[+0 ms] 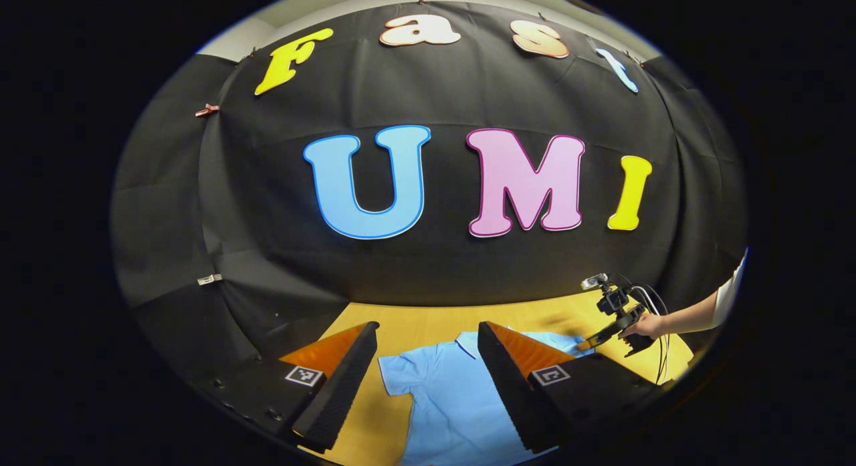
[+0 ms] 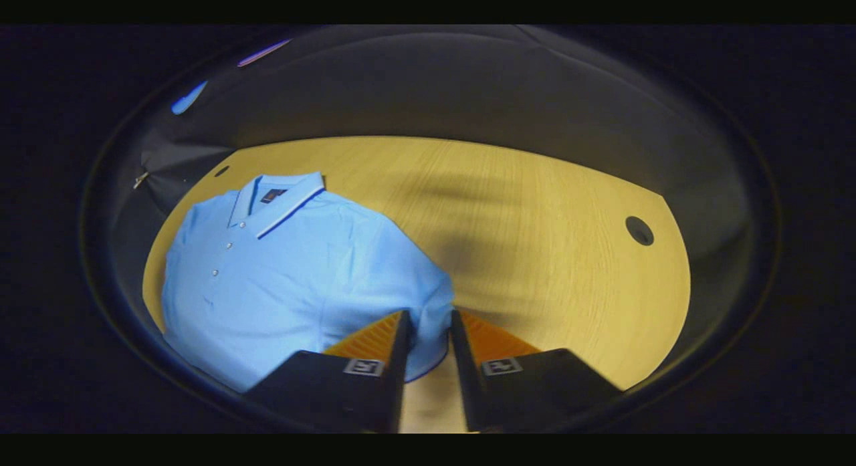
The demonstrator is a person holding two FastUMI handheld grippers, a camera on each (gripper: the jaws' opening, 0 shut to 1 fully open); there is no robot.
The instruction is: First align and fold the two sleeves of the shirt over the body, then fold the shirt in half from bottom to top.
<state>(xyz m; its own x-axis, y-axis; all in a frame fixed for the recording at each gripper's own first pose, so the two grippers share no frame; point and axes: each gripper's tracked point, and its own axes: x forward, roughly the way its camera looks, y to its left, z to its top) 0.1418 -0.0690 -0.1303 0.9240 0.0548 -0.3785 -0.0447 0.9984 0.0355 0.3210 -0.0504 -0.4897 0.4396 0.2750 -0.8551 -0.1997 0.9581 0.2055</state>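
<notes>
Shirt [image 2: 281,285] flat on table [image 2: 535,252], collar [image 2: 284,198] pointing away.

A light blue polo shirt [image 2: 294,279] lies front-up and spread flat on the wooden counter [image 2: 535,252] — collar open, edged with a white and dark stripe, buttons down the placket. Its sleeve [image 2: 428,299] lies out flat — not folded over the body.

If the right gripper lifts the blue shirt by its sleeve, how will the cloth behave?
The shirt lies flat with soft wrinkles on the table, so it is probably floppy and will hang down, not hold its shape. It looks thin, so likely light. The right gripper straddles the sleeve edge; only that part would probably rise first, the rest dragging.
</notes>
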